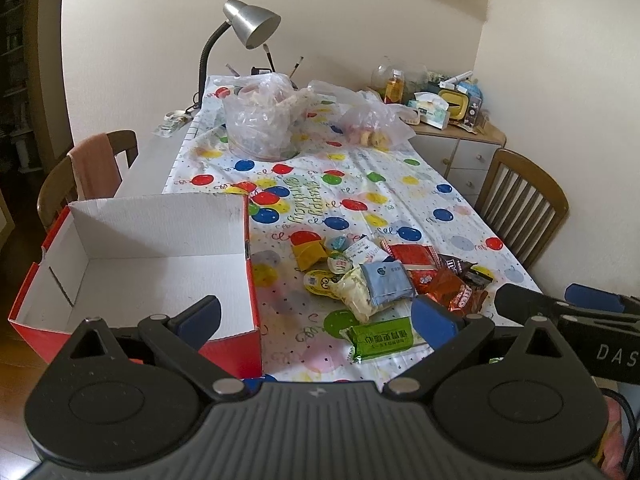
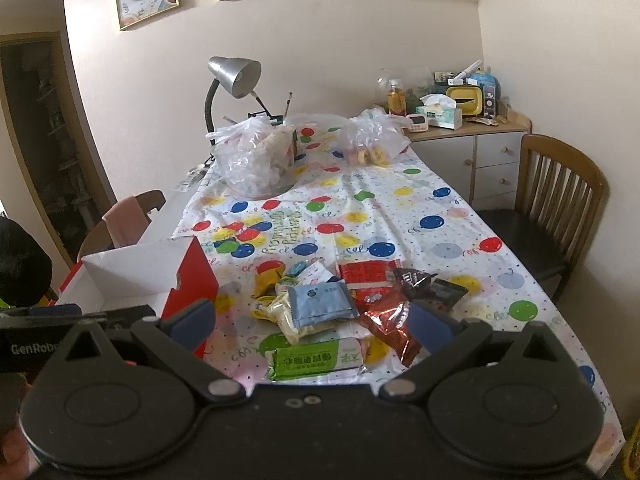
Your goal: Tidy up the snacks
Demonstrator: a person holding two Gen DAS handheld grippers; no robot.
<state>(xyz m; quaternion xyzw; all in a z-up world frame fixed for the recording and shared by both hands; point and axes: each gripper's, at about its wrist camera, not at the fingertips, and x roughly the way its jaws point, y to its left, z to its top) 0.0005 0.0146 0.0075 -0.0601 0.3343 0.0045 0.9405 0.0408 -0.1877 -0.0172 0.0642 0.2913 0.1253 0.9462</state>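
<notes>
Hovering over the near edge of the surface (image 1: 460,200), left gripper (image 1: 316,318) with blue pads spread wide, nothing between them. Right gripper (image 2: 310,320) likewise apart and empty, poised above the snacks (image 2: 340,304); seen also at the right rim of the left view, body marked "DAS". "GenRobo" readable on the left unit at the left edge of the right view.

Heaped in a loose pile on the balloon cloth (image 1: 360,184), printed upside down with "Happy Birthday". Nearest, a green pack (image 1: 380,338) with white Chinese characters, lying flat, just apart from the heap. Behind it a pale blue pack (image 1: 388,284) with a small round logo, resting on a cream bag (image 1: 356,294). Right of these, a red foil pack (image 1: 460,292) with partly readable white letters, and a brown "m&m's" bag (image 1: 456,266) touching it. Farther back a red-and-white pack (image 1: 412,256), a yellow wrapper (image 1: 308,254), small jelly cups (image 1: 340,262) with tiny print too small to read.

Left of the pile, a red box (image 1: 140,264) with white inside, open and empty, standing just beside the snacks.

At the far end, two clear bags (image 1: 260,120) of food and a lamp (image 1: 248,24).
</notes>
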